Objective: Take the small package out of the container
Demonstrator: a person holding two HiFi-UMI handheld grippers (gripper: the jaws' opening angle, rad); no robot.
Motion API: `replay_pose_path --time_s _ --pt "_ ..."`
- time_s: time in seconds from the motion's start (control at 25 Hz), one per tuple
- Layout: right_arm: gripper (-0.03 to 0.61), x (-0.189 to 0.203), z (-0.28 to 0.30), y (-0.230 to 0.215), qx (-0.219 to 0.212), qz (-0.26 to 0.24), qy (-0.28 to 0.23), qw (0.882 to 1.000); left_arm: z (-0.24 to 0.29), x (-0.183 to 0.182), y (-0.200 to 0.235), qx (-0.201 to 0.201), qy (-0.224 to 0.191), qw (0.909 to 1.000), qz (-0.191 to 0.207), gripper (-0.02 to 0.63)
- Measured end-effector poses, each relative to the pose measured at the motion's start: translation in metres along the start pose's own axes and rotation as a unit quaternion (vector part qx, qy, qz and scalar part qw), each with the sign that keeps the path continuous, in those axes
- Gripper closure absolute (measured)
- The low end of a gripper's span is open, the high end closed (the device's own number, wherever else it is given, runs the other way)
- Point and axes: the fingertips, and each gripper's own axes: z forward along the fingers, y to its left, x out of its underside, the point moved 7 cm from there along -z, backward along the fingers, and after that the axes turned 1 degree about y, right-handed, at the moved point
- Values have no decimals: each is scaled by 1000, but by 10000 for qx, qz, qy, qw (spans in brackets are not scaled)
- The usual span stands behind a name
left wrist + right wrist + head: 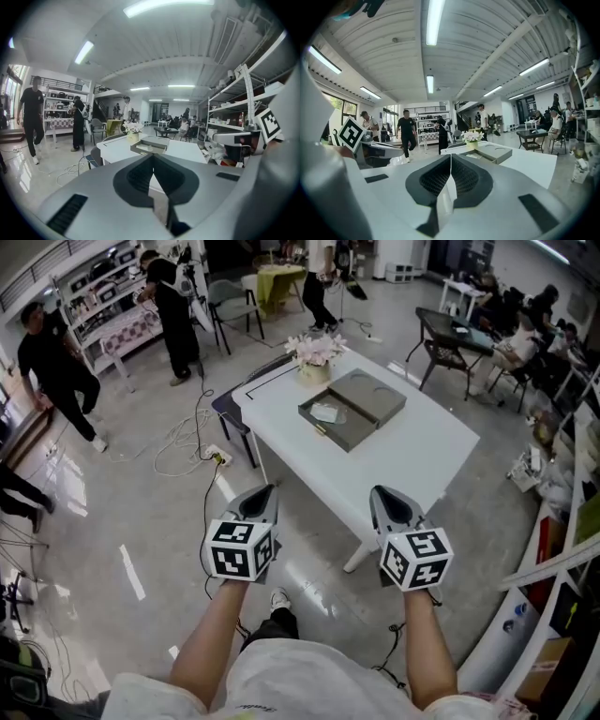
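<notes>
A grey container [354,407] lies open on the white table [412,451], its lid folded out to the right. The small pale package [325,412] rests in the container's left half. Both grippers are held short of the table's near edge, well away from the container. My left gripper [268,489] is shut with nothing in it, and my right gripper [379,492] is shut and empty too. The left gripper view shows the container [151,145] far ahead beyond the closed jaws. It also lies far ahead in the right gripper view, where the container [490,151] sits past the fingertips.
A vase of pink flowers [316,354] stands at the table's far corner beside the container. White cables [183,451] trail over the floor at left. Several people stand at the back left, and others sit round a dark table [455,334]. Shelving [562,549] runs along the right.
</notes>
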Motion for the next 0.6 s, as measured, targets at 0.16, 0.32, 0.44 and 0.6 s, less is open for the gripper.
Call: replay_pose_path --time_s 0.16,0.32,0.44,0.6 --pt "572 -6 35 -2 68 36 66 9999 26 -10 26 115 26 9999 -34 612" --pt "567 -13 65 -2 192 76 140 9997 48 -18 51 259 105 9996 -47 612" --pt "520 -18 90 -2 285 97 215 9993 64 -24 74 321 125 9994 -85 612" --pt "518 -22 120 -3 461 125 315 9984 87 -30 103 459 161 9987 -132 612"
